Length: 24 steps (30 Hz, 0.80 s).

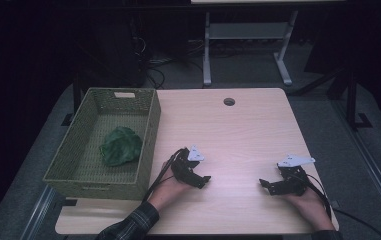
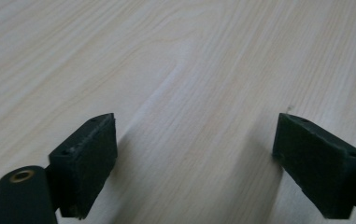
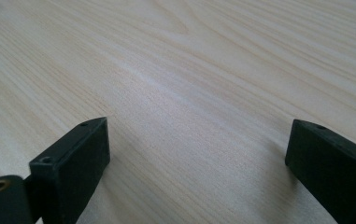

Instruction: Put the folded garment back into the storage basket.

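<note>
My left gripper (image 1: 204, 179) rests low on the light wooden table (image 1: 238, 130), just right of a woven basket (image 1: 85, 177). Its jaws stand wide apart with bare wood between them; the left gripper view looks along that gripper (image 2: 195, 140) onto the tabletop. My right gripper (image 1: 264, 184) sits near the table's front right, pointing left, also open and empty. In the right gripper view that gripper (image 3: 199, 149) has nothing between its black pads (image 3: 80, 161). A green leafy vegetable (image 1: 120, 146) lies inside the basket.
The basket hangs over the table's left edge. A round cable hole (image 1: 229, 101) is at the table's far middle. Beyond the table a white desk frame (image 1: 248, 35) and cables stand on the dark floor.
</note>
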Each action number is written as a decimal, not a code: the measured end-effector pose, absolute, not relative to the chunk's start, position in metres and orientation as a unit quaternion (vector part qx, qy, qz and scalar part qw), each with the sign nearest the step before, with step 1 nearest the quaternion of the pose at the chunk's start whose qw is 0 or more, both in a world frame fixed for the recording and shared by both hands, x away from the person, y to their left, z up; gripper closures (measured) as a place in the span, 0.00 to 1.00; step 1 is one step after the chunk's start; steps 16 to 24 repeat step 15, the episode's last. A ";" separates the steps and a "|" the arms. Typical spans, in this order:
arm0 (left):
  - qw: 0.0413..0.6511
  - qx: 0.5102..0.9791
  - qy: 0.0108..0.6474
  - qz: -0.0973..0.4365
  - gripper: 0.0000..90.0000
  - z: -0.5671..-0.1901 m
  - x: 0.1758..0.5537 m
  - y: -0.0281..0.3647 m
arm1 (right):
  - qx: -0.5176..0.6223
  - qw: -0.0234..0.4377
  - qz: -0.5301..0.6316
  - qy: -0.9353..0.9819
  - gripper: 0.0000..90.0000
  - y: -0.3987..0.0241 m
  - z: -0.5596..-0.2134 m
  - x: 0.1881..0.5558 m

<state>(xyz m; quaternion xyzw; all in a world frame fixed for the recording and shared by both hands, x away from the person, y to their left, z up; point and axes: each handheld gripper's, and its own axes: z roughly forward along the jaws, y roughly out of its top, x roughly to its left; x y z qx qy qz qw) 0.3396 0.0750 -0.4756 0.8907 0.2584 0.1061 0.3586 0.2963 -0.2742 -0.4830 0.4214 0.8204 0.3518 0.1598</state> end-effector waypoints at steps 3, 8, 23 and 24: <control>0.368 0.888 0.254 0.107 0.15 -0.477 0.339 0.077 | 0.422 0.159 0.352 0.820 0.07 -0.274 -0.483 0.296; 0.376 0.885 0.251 0.108 0.15 -0.479 0.339 0.079 | 0.422 0.159 0.352 0.820 0.07 -0.274 -0.483 0.296; 0.376 0.885 0.252 0.107 0.15 -0.479 0.339 0.079 | 0.422 0.159 0.352 0.820 0.07 -0.274 -0.483 0.296; 0.376 0.885 0.252 0.107 0.15 -0.479 0.339 0.079 | 0.422 0.159 0.352 0.820 0.07 -0.274 -0.483 0.296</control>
